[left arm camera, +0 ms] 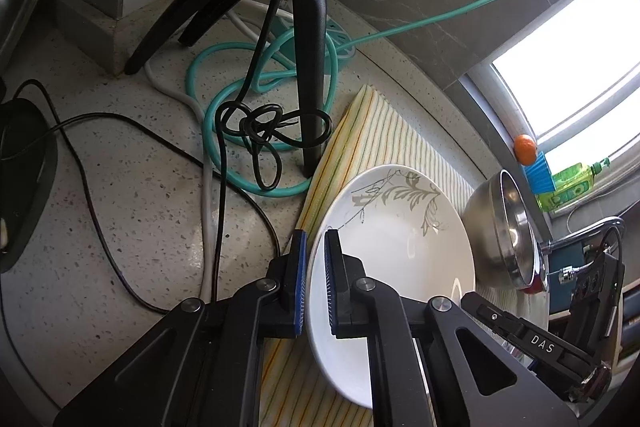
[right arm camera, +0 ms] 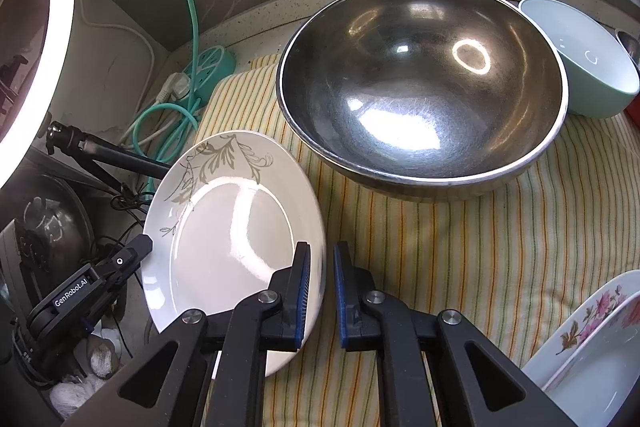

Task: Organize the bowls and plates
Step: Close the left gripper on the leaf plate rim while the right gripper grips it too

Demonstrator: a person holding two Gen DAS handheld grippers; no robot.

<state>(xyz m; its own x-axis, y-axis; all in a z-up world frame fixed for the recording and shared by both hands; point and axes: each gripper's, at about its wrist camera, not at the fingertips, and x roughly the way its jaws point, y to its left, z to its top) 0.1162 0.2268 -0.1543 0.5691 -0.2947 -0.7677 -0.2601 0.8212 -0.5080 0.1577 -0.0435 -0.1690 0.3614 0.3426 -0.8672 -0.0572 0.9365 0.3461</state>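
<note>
Both grippers meet on the white leaf-patterned plate — the left gripper pinches its rim from one side, the right gripper straddles the opposite rim with jaws narrowly parted. It is tilted over the striped cloth's left edge, beside the steel bowl.

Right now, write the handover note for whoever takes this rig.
Left tool: shut on the plate, gripping its left rim.
Right tool: straddles the plate's right rim, with a gap still showing beside its right finger.
The plate is tilted over the striped cloth.
On the cloth: steel bowl, green bowl behind it, floral dish at near right.
Done: plate lifted.
Left: place the plate, sort the bowls and dish.
</note>
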